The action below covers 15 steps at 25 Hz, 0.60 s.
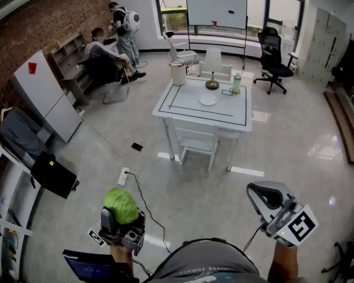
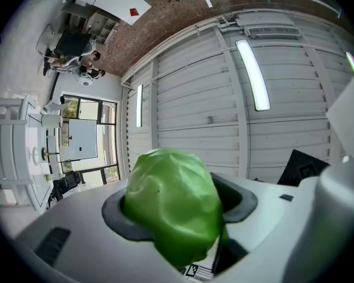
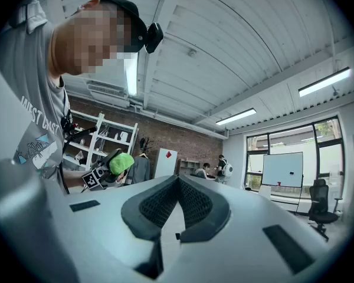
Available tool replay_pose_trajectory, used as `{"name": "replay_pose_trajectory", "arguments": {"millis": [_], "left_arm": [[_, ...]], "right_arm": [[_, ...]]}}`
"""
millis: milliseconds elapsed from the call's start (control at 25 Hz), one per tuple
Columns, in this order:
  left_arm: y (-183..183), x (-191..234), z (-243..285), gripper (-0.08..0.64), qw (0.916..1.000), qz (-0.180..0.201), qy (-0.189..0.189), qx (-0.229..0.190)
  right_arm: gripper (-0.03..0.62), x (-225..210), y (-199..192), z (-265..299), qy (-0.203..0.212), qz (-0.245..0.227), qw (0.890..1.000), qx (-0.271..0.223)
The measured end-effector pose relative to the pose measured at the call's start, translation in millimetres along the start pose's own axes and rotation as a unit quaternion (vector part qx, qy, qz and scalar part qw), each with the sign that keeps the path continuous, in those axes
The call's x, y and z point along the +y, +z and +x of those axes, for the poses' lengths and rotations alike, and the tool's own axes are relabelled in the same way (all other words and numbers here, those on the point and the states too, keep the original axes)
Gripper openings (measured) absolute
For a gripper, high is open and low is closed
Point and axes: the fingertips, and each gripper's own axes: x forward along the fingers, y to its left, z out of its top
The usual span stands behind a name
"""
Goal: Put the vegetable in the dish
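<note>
- Across the upper middle of the head view stands the white table (image 1: 203, 115), well apart from me over open floor. Judging by that gap, the step in hand is the carry: I should walk up to its near edge before reaching at all.
- At the lower right of that view, my right tongs (image 1: 261, 194) hang with nothing in them. Their own view shows the jaws pressed together at the tips and nothing between them. I'd keep them out to the side, clear of the load.
- At the lower left, my left tongs (image 1: 121, 216) tilt upward with the jaws clamped on the green vegetable (image 1: 120, 204). It bulges above the pads, so the hold is on its lower part.
- It looks soft and leafy; I'd keep the squeeze even, hold the tongs tilted up and avoid jolts so it cannot roll out.
- On the floor toward the lower left of centre lie a power strip (image 1: 123, 175) and its cable. I'd step round them.
- On the tabletop near its middle sits the white dish (image 1: 207, 99), with a white jug (image 1: 177, 73) and a green bottle (image 1: 236, 84) farther back. I'd come in low from the front and let go only over the dish.
</note>
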Motion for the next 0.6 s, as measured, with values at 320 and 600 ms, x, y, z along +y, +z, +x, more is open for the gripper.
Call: {"name": "replay_pose_trajectory", "arguments": {"millis": [320,600], "left_arm": [[-39.9,-6.0,18.4,0.284,0.9999,-0.010,-0.007,0.006],[-91.5,4.9,37.7,0.284,0.9996,-0.024,-0.005,0.018]], "right_arm": [[0.006,-10.4,-0.9,-31.9,0.007,0.016,1.000,-0.012],[0.008,-27.1,-11.3,-69.2,0.027,0.040,0.999,-0.010]]}}
